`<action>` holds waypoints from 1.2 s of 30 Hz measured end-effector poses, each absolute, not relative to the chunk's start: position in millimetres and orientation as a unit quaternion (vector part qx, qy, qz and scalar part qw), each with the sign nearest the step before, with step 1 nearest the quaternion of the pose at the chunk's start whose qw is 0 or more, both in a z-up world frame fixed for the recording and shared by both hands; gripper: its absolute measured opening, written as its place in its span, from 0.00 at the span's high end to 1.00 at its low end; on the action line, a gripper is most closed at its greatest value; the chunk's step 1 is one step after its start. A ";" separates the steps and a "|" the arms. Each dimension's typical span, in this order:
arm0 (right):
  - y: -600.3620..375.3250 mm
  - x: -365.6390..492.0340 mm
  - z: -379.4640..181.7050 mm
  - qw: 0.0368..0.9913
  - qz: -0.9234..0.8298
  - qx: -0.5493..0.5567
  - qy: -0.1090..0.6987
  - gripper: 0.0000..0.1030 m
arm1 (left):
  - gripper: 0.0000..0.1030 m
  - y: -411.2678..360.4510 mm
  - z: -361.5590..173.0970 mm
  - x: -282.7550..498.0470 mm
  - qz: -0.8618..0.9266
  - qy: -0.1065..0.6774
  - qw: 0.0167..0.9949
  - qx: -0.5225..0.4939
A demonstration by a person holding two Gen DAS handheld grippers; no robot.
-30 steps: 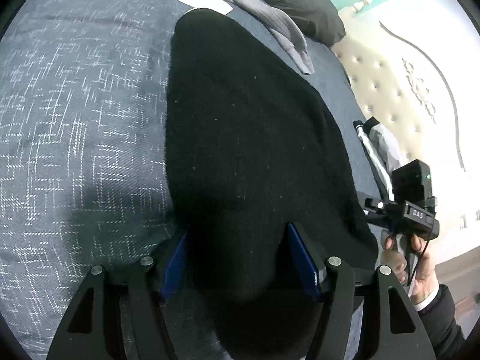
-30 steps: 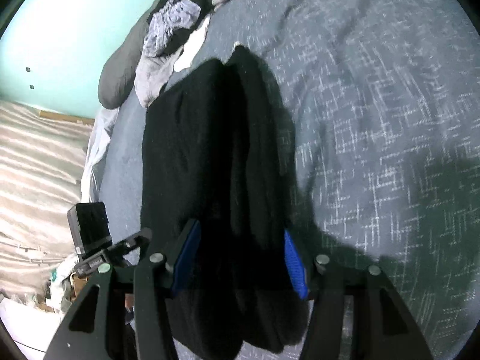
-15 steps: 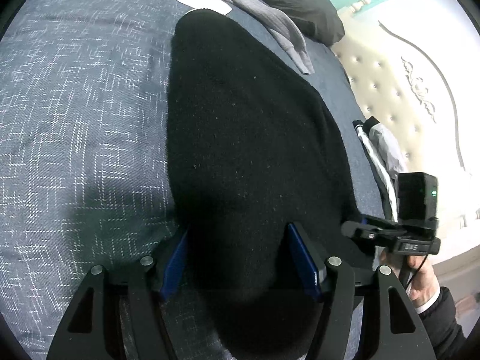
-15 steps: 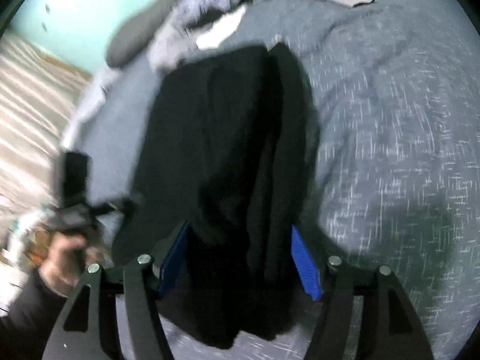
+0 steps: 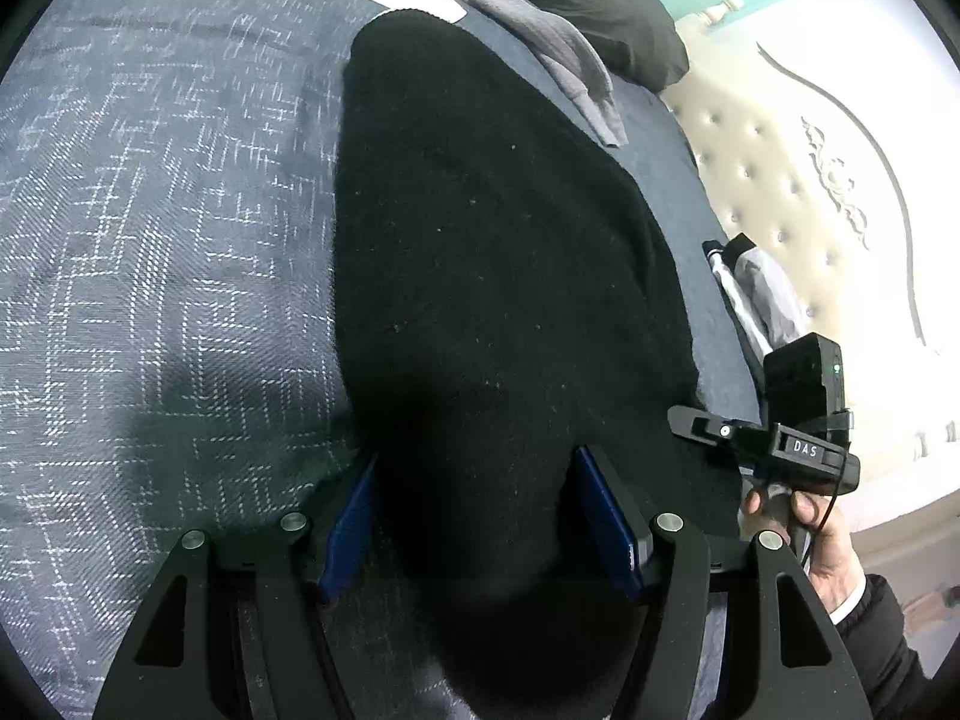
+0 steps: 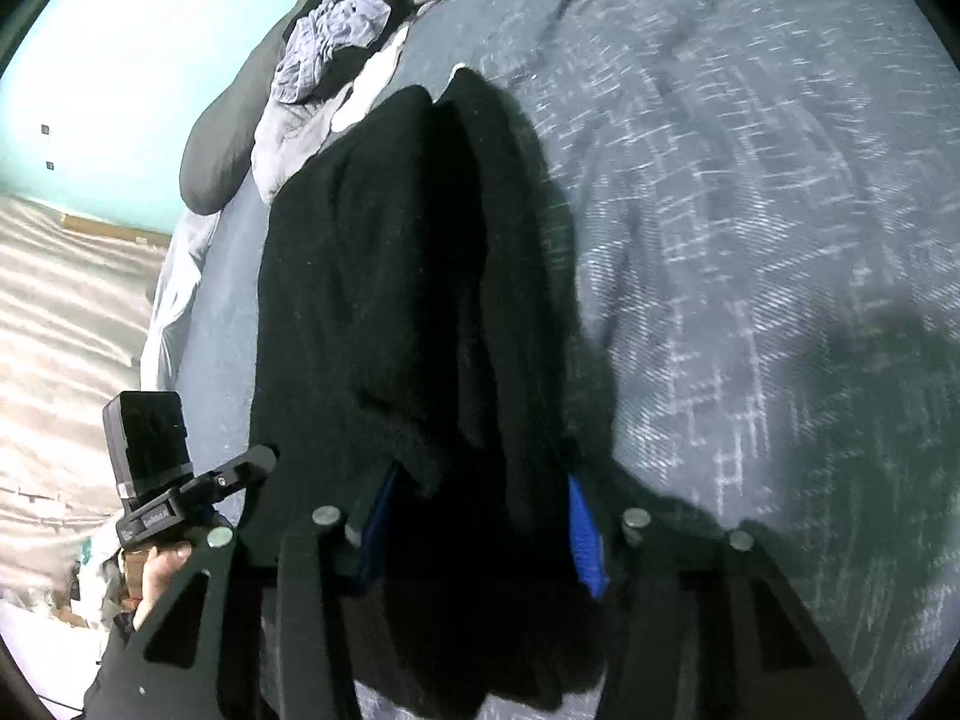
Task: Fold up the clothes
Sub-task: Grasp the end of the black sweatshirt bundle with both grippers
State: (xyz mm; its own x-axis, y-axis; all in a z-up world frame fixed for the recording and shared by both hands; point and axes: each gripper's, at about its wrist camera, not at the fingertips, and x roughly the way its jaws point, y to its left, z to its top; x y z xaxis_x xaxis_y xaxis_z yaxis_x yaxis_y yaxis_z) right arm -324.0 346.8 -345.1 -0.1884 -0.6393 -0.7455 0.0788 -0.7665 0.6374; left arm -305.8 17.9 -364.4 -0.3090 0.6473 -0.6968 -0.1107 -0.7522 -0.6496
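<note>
Black garment point(image 5: 492, 276) flat on bed point(image 5: 156, 228), both grippers at its near end.

Left gripper point(image 5: 480, 516): jaws apart, blue pads flanking the cloth; whether they press on it, cannot tell. Right gripper point(image 6: 480, 528): jaws just closing, folded cloth bunched between them, grip unclear. Grey clothes point(image 5: 558, 54) and pillow point(image 5: 588, 6) lie at the far end.

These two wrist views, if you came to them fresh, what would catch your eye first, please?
A long black garment dominates both views, stretched along a blue-grey patterned bedspread with its near end bunched between the jaws of the left gripper and the right gripper. At its far end lies a heap of grey clothes. Beside the bed stands a cream tufted headboard.
</note>
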 end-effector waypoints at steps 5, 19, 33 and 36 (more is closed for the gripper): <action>336.8 -329.8 -346.4 0.258 -0.730 0.596 -0.213 0.48 | 0.28 21.9 -369.2 -310.0 0.768 -0.257 0.247 -0.532; 324.1 -331.0 -346.9 0.268 -0.727 0.598 -0.206 0.54 | 0.27 33.7 -361.0 -308.4 0.774 -0.238 0.236 -0.537; 308.8 -338.9 -352.3 0.283 -0.725 0.592 -0.210 0.57 | 0.32 32.8 -362.7 -306.4 0.771 -0.225 0.257 -0.537; 304.7 -341.2 -353.0 0.282 -0.726 0.592 -0.207 0.56 | 0.32 32.3 -365.2 -311.0 0.768 -0.225 0.261 -0.540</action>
State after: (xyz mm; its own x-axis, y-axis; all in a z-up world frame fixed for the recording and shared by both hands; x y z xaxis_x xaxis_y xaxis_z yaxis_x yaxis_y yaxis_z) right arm -341.2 304.7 -353.0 -0.1401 -0.6542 -0.7432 0.1647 -0.7555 0.6341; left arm -311.0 32.3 -365.2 -0.2803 0.6434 -0.7124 -0.1577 -0.7629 -0.6270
